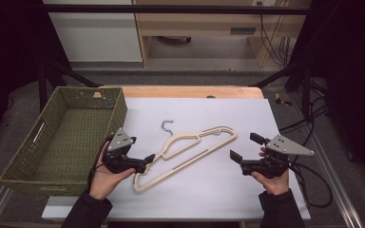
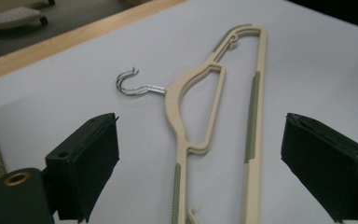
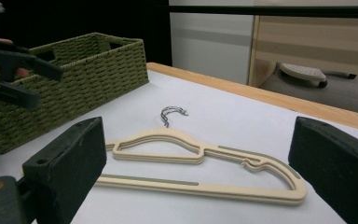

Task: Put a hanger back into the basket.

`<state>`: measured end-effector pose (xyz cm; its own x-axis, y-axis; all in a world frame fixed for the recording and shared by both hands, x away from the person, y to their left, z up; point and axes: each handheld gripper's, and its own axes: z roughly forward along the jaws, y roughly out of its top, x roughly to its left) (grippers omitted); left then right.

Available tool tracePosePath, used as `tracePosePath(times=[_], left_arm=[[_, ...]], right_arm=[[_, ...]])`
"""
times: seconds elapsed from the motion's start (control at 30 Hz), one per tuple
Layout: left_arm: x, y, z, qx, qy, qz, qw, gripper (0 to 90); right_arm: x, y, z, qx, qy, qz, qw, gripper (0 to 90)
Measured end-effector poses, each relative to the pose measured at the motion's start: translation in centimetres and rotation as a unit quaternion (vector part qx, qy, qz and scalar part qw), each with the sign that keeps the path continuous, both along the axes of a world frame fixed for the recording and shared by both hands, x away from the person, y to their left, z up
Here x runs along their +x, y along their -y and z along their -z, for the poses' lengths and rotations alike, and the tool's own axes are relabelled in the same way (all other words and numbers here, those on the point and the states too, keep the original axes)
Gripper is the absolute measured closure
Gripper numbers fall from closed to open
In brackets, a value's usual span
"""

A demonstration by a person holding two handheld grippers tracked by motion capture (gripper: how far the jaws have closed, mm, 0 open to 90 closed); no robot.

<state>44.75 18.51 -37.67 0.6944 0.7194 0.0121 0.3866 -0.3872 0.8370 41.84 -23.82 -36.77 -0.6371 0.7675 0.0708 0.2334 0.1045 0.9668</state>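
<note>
I hold both grippers, left gripper (image 1: pixel 148 159) and right gripper (image 1: pixel 241 148), spread wide at opposite ends of the cream hanger (image 1: pixel 190 151), which lies flat on the white sheet (image 1: pixel 209 190), apparently bracketing it for 1 two-ended pickup.

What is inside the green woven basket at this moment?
The basket looks empty: the high view shows its bare woven floor, with nothing lying in it. The inner face of its near wall is hidden. The hanger lies outside, on the white sheet.
</note>
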Motion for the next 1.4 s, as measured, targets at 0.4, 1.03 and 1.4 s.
tracePosePath(times=[0.4, 1.03, 1.4], left_arm=[[2.5, 1.8, 3.9, 0.046, -0.058, -0.003, 0.9973, 25.2], [4.9, 2.0, 8.2, 0.098, -0.122, 0.004, 0.9877, 53.9], [5.1, 2.2, 8.8, 0.115, -0.128, 0.006, 0.9851, 68.5]], right_arm=[[0.1, -0.2, 0.1, -0.001, -0.005, -0.001, 1.0000, 4.6], [0.3, -0.5, 0.4, -0.011, -0.009, -0.005, 0.9999, 4.5], [0.3, -0.7, 0.5, -0.012, -0.014, -0.006, 0.9998, 4.5]])
